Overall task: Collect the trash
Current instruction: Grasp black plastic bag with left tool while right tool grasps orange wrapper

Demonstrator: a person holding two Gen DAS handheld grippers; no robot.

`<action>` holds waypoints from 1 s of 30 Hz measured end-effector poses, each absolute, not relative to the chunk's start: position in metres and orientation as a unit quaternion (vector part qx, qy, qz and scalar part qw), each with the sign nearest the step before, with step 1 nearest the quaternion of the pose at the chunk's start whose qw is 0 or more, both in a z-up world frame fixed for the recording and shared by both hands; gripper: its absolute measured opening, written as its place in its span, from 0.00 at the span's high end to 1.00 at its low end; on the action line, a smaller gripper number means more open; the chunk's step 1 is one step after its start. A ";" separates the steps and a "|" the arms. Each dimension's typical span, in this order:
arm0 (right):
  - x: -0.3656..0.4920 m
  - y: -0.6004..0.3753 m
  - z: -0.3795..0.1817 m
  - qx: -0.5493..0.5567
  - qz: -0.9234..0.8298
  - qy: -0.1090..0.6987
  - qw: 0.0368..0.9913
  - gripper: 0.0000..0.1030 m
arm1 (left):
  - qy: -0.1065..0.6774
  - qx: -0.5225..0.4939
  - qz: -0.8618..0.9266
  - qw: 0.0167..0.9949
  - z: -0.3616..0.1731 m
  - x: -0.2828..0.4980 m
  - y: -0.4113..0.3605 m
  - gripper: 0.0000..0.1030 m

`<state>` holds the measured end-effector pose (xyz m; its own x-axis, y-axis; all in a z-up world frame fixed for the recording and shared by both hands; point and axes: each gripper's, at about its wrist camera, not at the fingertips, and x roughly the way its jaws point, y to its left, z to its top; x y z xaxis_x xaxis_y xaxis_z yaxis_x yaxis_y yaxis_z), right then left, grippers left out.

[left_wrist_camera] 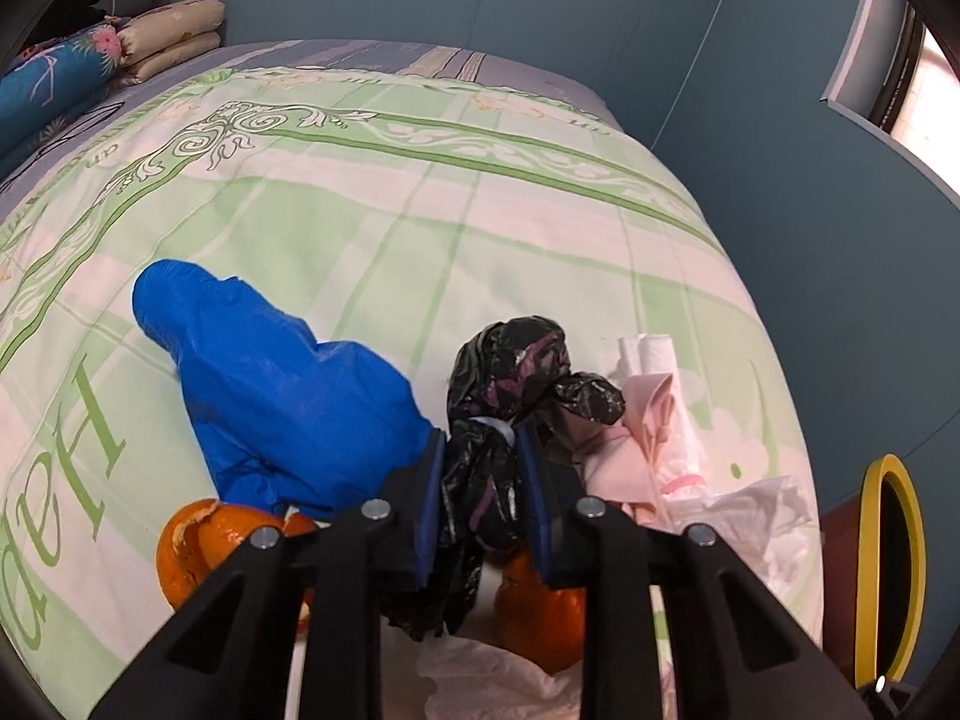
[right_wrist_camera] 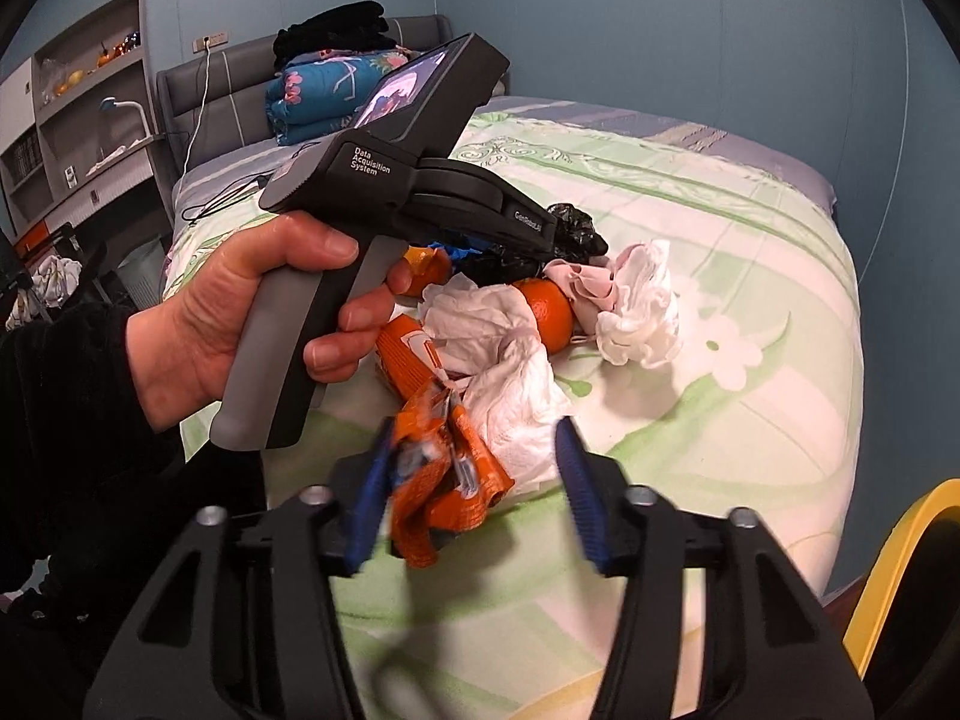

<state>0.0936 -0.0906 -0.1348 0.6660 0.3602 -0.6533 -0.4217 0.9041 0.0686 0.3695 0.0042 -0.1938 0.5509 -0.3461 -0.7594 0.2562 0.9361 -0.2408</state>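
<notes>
On the green and white bed cover point(left_wrist_camera: 420, 240), you are squeezing your left claw point(left_wrist_camera: 480, 480) on the crinkly black plastic bag point(left_wrist_camera: 510, 372), while the crumpled orange wrapper point(right_wrist_camera: 444, 468) is lying between your right claw's point(right_wrist_camera: 474, 462) half-open jaws.

Two grippers work over one bed point(left_wrist_camera: 420, 210). On it lie one crumpled black plastic bag point(left_wrist_camera: 510, 372), one blue bag point(left_wrist_camera: 270, 378), one orange snack wrapper point(right_wrist_camera: 444, 450), and two pieces of orange fruit or peel in the left wrist view point(left_wrist_camera: 198, 552) point(left_wrist_camera: 540, 612). At least two wads of white tissue point(right_wrist_camera: 504, 348) point(right_wrist_camera: 642, 312) and one pink crumpled piece point(left_wrist_camera: 636, 420) lie among them. One yellow-rimmed bin point(left_wrist_camera: 894, 564) stands beside the bed.
</notes>
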 end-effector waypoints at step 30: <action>0.076 -0.104 -0.109 -0.036 0.219 0.355 0.908 0.97 | 0.391 -0.135 -0.155 0.897 -0.145 0.338 0.055 0.83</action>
<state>0.0761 -0.1036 -0.1092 0.6516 0.3719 -0.6611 -0.4235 0.9014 0.0897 0.3382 0.0554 -0.1453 0.6458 -0.3843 -0.6598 0.1723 0.9152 -0.3644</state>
